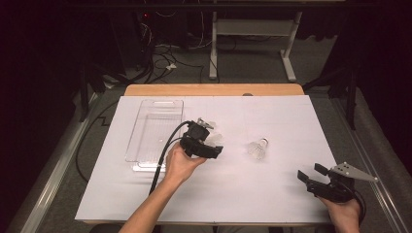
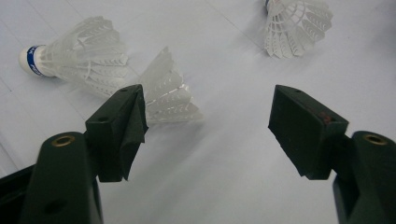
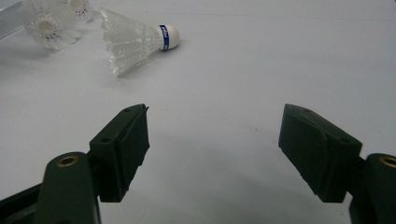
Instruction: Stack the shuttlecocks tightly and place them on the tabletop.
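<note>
Three white shuttlecocks lie on the white sheet. In the left gripper view one shuttlecock (image 2: 74, 58) with a blue-banded cork lies on its side at upper left. A second shuttlecock (image 2: 170, 91) lies right beside it, its skirt partly behind my left jaw. A third shuttlecock (image 2: 296, 23) sits farther off at top right. My left gripper (image 2: 208, 126) is open and low over the sheet with nothing between its jaws. In the high view the left gripper (image 1: 210, 145) is at table centre, next to the pair (image 1: 214, 137). The lone shuttlecock (image 1: 257, 148) lies to the right. My right gripper (image 1: 313, 172) (image 3: 215, 140) stands open and holds nothing at the front right.
A clear plastic tray (image 1: 155, 127) lies left of the left gripper, with nothing visible in it. The white sheet (image 1: 272, 194) covers most of the wooden table (image 1: 214, 90). In the right gripper view the lone shuttlecock (image 3: 135, 39) lies ahead, the pair (image 3: 46, 18) beyond it.
</note>
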`<state>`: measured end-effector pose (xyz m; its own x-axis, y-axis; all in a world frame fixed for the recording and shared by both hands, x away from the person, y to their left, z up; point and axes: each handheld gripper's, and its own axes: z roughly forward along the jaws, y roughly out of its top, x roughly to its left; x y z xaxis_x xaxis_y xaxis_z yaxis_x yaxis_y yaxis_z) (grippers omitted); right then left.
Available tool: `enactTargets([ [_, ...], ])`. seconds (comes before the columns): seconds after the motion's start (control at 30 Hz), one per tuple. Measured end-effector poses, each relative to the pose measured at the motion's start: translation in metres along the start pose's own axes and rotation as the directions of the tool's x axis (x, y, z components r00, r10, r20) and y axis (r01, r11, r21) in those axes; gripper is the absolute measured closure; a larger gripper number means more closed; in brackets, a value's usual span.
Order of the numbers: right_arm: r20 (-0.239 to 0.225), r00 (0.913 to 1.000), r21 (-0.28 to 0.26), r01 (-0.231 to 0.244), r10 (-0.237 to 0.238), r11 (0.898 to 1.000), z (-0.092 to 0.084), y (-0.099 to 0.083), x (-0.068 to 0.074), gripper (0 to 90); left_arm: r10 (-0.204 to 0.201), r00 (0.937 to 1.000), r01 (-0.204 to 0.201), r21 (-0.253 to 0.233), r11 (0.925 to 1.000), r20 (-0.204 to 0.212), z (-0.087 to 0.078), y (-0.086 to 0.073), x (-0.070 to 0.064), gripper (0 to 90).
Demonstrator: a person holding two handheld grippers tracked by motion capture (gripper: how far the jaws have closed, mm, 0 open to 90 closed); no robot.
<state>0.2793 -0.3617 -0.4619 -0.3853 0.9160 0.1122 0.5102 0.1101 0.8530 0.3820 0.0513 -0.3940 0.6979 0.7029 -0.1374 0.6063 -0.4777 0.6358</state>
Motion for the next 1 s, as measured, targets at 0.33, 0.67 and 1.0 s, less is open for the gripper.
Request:
enactTargets([
  [0.33, 0.0, 1.0, -0.003, 0.002, -0.002, 1.0, 0.0, 0.0, 0.0, 24.8, -0.012, 0.9998, 0.012, 0.012, 0.9999, 0.013, -0.001, -0.007, 0.002, 27.8],
  [0.67, 0.002, 1.0, -0.002, 0.001, -0.001, 1.0, 0.0, 0.0, 0.0, 24.8, -0.009, 0.9997, 0.009, -0.002, 1.0, 0.024, -0.006, -0.016, 0.0, 27.8],
  [1.0, 0.002, 1.0, -0.003, 0.0, 0.0, 1.0, 0.0, 0.0, 0.0, 24.8, -0.007, 0.9996, 0.007, -0.009, 0.9999, 0.027, -0.007, -0.023, -0.002, 27.9],
])
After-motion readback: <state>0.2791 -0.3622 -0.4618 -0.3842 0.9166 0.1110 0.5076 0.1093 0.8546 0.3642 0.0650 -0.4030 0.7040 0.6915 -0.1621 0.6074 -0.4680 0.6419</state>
